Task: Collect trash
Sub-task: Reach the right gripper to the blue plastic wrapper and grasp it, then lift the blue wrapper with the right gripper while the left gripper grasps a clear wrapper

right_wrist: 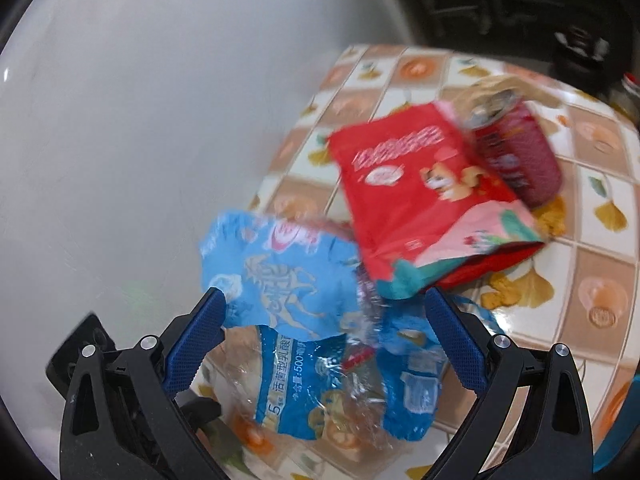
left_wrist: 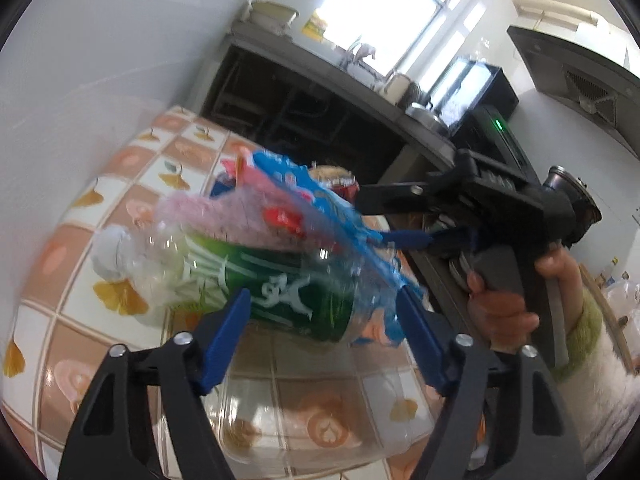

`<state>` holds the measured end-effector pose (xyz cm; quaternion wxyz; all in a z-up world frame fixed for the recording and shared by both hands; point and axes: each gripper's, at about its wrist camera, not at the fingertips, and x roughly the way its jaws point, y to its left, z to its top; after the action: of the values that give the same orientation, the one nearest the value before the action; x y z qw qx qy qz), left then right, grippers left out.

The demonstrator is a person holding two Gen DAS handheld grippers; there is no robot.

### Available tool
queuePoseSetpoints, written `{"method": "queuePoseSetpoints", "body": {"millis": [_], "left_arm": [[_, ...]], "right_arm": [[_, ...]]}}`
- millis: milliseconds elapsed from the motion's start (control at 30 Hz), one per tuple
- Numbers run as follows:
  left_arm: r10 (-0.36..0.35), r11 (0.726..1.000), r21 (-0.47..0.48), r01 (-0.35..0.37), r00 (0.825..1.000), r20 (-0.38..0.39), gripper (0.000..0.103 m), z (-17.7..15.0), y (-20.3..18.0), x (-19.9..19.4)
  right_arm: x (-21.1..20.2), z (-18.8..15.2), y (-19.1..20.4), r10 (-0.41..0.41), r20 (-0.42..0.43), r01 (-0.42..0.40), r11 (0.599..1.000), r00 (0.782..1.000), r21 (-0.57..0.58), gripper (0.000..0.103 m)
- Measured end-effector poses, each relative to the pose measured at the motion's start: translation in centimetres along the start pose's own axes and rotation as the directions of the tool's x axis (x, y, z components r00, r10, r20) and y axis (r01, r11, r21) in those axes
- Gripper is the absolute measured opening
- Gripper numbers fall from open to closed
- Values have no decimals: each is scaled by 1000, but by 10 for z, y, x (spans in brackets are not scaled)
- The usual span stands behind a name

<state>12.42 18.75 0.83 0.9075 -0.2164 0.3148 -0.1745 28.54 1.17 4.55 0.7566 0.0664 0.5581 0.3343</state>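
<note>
A clear plastic bottle (left_wrist: pixel 280 280) with a green label and white cap lies on its side on the tiled tablecloth (left_wrist: pixel 72 276). My left gripper (left_wrist: pixel 322 294) straddles its base end. The left pad is in front of the label and the right pad stands clear of the base. A crumpled blue wrapper (left_wrist: pixel 320 196) (right_wrist: pixel 288 280) drapes over the bottle. My right gripper (right_wrist: pixel 326 300) (left_wrist: pixel 372 216), held in a hand (left_wrist: pixel 500 312), hangs open over that wrapper without pinching it. Beyond lie a red snack bag (right_wrist: pixel 408 184) and a tipped red can (right_wrist: pixel 520 148) (left_wrist: pixel 344 188).
A white wall (left_wrist: pixel 80 80) borders the table on the left. Behind it runs a dark counter (left_wrist: pixel 320 80) with pots, under a bright window. A clear plastic container (left_wrist: pixel 320 420) lies close beneath my left gripper. More tablecloth (right_wrist: pixel 600 240) shows to the right of the trash.
</note>
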Motion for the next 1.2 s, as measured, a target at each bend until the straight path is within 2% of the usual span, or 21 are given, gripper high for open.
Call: {"method": "queuePoseSetpoints", "body": {"millis": [67, 133, 233, 367, 567, 700, 933, 1000, 1067, 1200], "left_arm": [[13, 1000, 12, -13, 1000, -9, 69, -7, 3, -2], [32, 999, 20, -32, 999, -8, 69, -12, 7, -5], [59, 998, 19, -59, 998, -11, 69, -21, 14, -10], [89, 996, -6, -89, 996, -31, 69, -29, 26, -13], [105, 994, -38, -107, 993, -51, 69, -36, 37, -13], [104, 994, -32, -106, 993, -57, 69, -39, 37, -12], [103, 994, -20, -104, 993, -53, 69, -38, 32, -14], [103, 994, -17, -104, 993, -52, 69, -37, 31, -15], [106, 994, -16, -107, 993, -50, 69, -37, 29, -16], [110, 994, -10, -110, 993, -44, 69, -35, 25, -18]], "right_arm": [[11, 1, 5, -18, -44, 16, 999, 999, -46, 95], [16, 1, 6, -50, -55, 47, 997, 997, -69, 95], [20, 0, 3, -48, -67, 43, 997, 997, -68, 95], [18, -2, -4, -27, -69, 24, 999, 997, -44, 78], [5, -5, -6, -26, -31, 25, 1000, 999, -16, 60], [-11, -10, -9, -11, 11, 11, 1000, 1000, 3, 52], [-29, -17, -19, 11, 70, -14, 999, 997, 44, 31], [-37, -21, -23, 32, 94, -37, 997, 995, 62, 29], [-47, -27, -28, 49, 125, -59, 995, 991, 78, 22], [-65, -41, -39, 81, 182, -104, 987, 980, 121, 14]]}}
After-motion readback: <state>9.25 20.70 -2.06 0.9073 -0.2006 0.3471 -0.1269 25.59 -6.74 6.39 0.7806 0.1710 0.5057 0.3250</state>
